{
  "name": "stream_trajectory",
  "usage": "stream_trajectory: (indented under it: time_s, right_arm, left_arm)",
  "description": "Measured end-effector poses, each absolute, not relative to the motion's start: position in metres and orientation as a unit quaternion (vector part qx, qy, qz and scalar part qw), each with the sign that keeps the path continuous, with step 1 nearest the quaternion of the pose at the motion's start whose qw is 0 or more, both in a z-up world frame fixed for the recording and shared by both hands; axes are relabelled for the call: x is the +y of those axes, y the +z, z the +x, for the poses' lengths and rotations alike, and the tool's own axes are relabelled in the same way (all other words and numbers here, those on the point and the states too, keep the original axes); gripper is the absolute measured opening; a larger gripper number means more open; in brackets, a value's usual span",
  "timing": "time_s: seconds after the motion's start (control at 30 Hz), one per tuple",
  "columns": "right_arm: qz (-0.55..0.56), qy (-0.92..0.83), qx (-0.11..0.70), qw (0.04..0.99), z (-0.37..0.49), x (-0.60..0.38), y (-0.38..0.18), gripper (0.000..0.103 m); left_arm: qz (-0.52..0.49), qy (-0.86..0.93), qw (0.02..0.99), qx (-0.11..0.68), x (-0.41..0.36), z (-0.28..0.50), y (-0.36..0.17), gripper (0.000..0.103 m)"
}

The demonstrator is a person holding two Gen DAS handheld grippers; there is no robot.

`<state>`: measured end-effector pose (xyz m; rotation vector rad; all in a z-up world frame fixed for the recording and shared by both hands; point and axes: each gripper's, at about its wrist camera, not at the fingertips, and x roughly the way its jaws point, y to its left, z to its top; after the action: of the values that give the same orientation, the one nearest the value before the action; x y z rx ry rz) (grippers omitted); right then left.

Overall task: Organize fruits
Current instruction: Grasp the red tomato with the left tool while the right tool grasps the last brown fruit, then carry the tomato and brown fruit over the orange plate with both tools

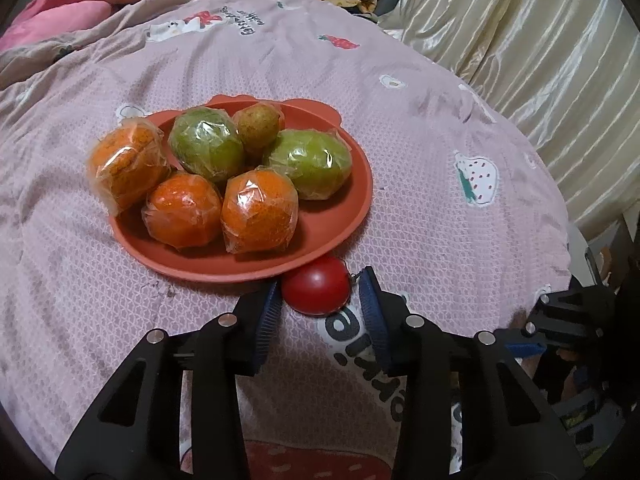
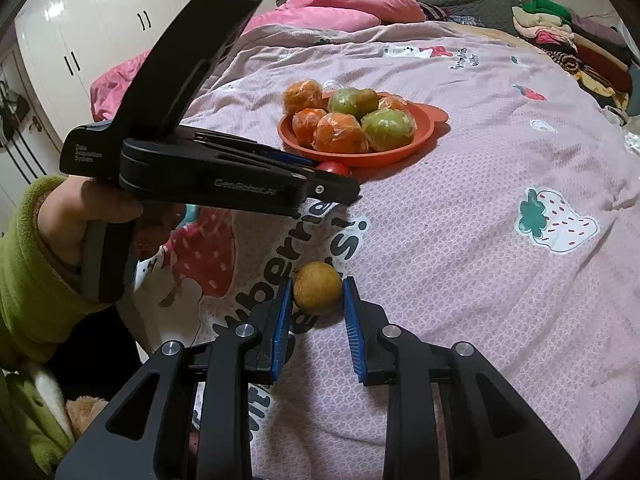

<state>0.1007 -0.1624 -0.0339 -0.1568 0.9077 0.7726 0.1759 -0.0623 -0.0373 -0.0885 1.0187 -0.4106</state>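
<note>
The left hand-held gripper (image 1: 318, 296) is spread, its blue pads either side of a red fruit (image 1: 316, 289) that lies on the bed (image 1: 440, 184) just against the near rim of the orange plate (image 1: 340, 236); the pads look close to the fruit but not pressed on it. The right hand-held gripper (image 2: 317, 292) is likewise spread around a yellow-brown fruit (image 2: 318, 287) lying on the bedcover well short of the plate, with the pads near or just touching its sides. The main risk is the soft, uneven bedding: a round fruit may roll away if one pad reaches it first. The red fruit sits tight to the rim, so a closing pad could catch the plate, tip it, and shift the wrapped oranges (image 1: 184, 214) and green fruits (image 1: 310, 162) piled there; one orange (image 1: 126, 168) already overhangs the far-left rim. Smooth skin could also slip from a shallow pinch. The right view shows the left tool from the side, the person's hand (image 2: 92, 216) and the yellow-brown fruit; the left view alone shows the gap between pads and red fruit.
</note>
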Motion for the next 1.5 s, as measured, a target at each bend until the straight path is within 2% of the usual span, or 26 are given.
stream_trajectory:
  time_s: [0.3, 0.63, 1.5]
  right_arm:
    - [-0.072, 0.355, 0.416, 0.834, 0.111, -0.163, -0.024, 0.024]
    - [-0.079, 0.347, 0.397, 0.846, 0.136, -0.163, -0.009, 0.024]
    - [-0.094, 0.331, 0.382, 0.858, 0.227, -0.137, 0.017, 0.024]
  left_arm:
    - [-0.049, -0.219, 0.863, 0.453, -0.048, 0.153, -0.007, 0.031]
    - [-0.052, -0.188, 0.884, 0.425, -0.028, 0.162, 0.014, 0.031]
    - [-0.011, -0.162, 0.888, 0.430, -0.029, 0.217, 0.002, 0.031]
